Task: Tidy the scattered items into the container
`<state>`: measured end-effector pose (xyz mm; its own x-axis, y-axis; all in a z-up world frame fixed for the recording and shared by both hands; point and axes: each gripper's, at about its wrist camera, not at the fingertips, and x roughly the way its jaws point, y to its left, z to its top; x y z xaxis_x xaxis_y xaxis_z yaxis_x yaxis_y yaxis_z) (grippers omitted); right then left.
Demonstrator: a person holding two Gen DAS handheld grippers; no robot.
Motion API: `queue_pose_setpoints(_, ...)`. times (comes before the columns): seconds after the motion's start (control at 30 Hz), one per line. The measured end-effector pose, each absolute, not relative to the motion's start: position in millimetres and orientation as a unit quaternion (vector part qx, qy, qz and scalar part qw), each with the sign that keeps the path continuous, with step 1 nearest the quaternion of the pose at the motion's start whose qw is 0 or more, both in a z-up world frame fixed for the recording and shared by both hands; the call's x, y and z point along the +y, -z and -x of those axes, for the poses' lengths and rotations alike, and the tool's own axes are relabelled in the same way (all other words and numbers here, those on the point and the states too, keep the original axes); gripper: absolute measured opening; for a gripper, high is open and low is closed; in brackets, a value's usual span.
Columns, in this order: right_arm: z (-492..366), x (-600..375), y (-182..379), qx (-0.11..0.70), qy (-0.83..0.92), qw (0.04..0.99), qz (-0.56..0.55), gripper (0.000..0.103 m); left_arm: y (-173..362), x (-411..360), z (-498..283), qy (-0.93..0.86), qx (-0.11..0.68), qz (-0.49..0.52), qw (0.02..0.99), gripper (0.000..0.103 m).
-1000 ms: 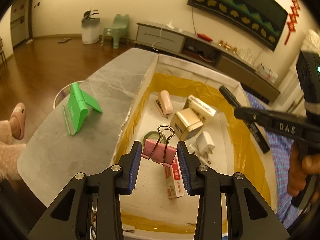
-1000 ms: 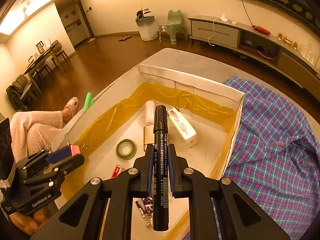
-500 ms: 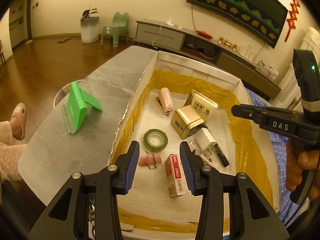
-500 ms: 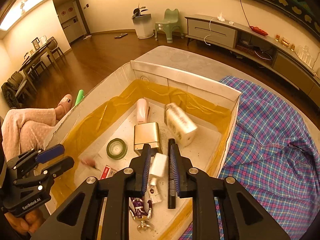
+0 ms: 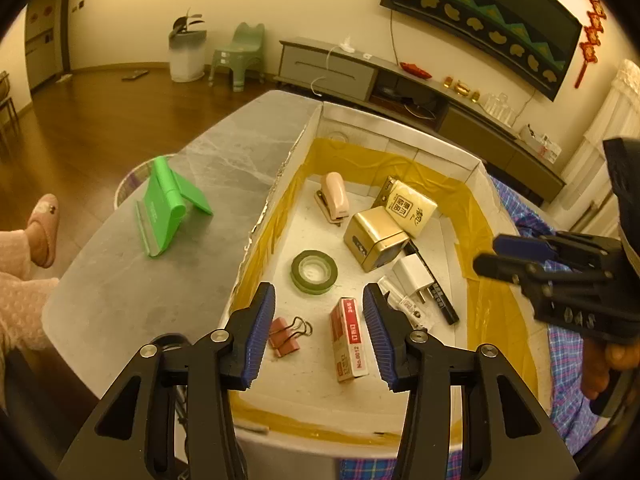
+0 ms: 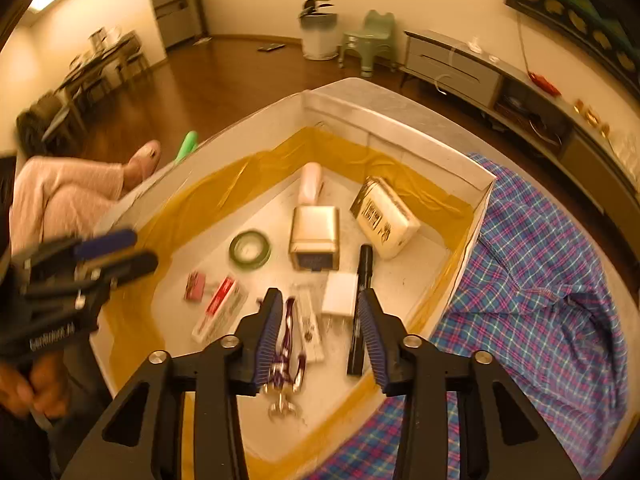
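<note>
Hovering over the box [image 5: 476,168], you kept both grippers, left [image 5: 319,322] and right [image 6: 319,324], spread apart and empty, clip [image 5: 286,336] and marker [image 6: 359,312] lying inside.

A green stand [image 5: 162,204] sits on the grey surface [image 5: 120,280] near its left edge, and a plaid cloth [image 6: 540,280] covers the surface's right side. On the floor [image 5: 100,120] beyond stand a white bin [image 5: 185,58] with a plant, a green chair [image 5: 240,56] just beside it, and a long cabinet [image 5: 332,70] against the wall. A dark panel [image 5: 480,12] hangs above the cabinet, with a red ornament [image 5: 590,38] to its right.
</note>
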<state>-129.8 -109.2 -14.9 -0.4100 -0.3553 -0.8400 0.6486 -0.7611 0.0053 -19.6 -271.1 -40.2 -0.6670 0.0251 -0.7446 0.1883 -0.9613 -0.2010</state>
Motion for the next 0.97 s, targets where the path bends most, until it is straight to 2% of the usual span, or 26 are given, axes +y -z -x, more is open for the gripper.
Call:
queue_pose_setpoints(0.33, 68.9, -103.2, -2.2, 0.248, 0.806, 0.339, -0.418, 0.061, 24.5, -252.0, -3.0, 0.910, 0.101, -0.398, 0.060, 0.053)
queue_pose_setpoints(0.6, 47.3, -92.8, -5.7, 0.280, 0.804, 0.334, -0.404, 0.062, 17.0, -234.6, -14.3, 0.912, 0.093, -0.396, 0.047, 0.055)
queue_pose_setpoints(0.67, 46.8, -89.7, -6.7, 0.276, 0.806, 0.332, -0.405, 0.062, 14.9, -230.7, -16.1, 0.914, 0.093, -0.391, 0.044, 0.060)
queue_pose_setpoints(0.97, 43.3, -84.9, -4.0, 0.272, 0.807, 0.330, -0.408, 0.062, 5.3, -220.9, -24.5, 0.921, 0.098, -0.374, 0.042, 0.060)
